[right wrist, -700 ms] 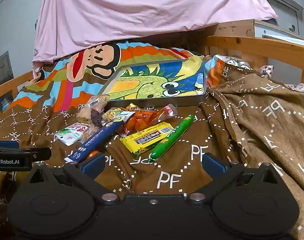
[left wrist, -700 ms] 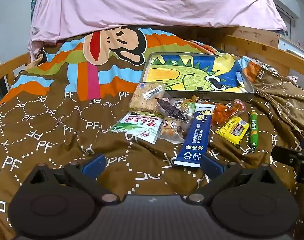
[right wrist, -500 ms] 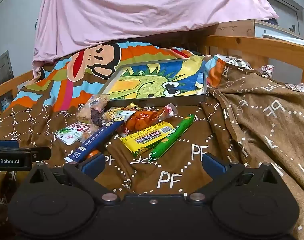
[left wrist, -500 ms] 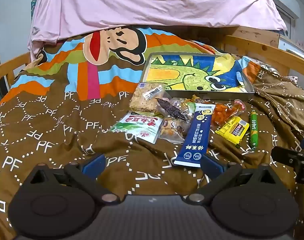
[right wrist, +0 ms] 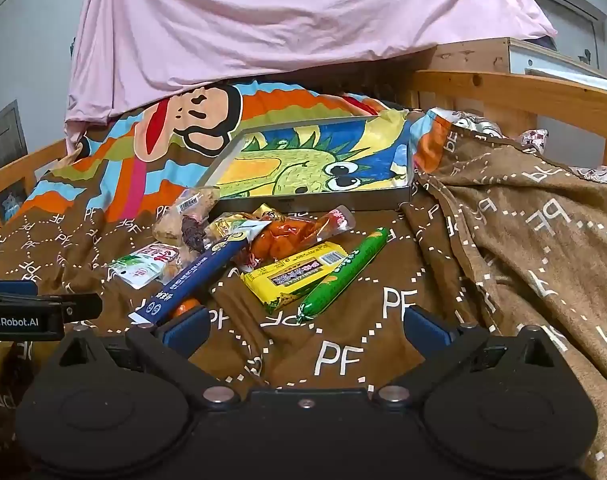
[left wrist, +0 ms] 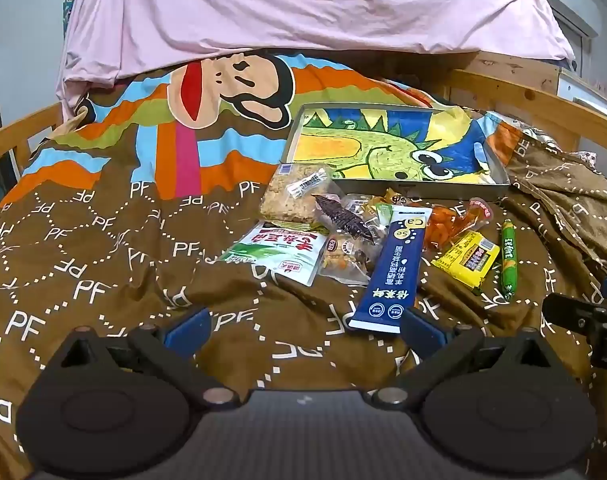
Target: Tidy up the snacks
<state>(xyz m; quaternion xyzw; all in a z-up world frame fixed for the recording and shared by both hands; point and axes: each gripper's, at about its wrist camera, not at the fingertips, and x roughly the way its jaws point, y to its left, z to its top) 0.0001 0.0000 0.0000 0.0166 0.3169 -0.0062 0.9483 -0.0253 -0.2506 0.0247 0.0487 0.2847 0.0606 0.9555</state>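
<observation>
Snack pile sits mid-frame on the brown blanket (left wrist: 103, 264), just below the metal tray (left wrist: 399, 190) with the dinosaur print. The blue stick pack (left wrist: 391, 268) lies lowest in the pile, the yellow bar (right wrist: 295, 276) and the green sausage (right wrist: 343, 272) side by side to its right. Left gripper (left wrist: 303, 326) jaws wide apart, nothing between them. Right gripper (right wrist: 303, 326) jaws also wide apart, empty, at frame bottom below the snacks.
</observation>
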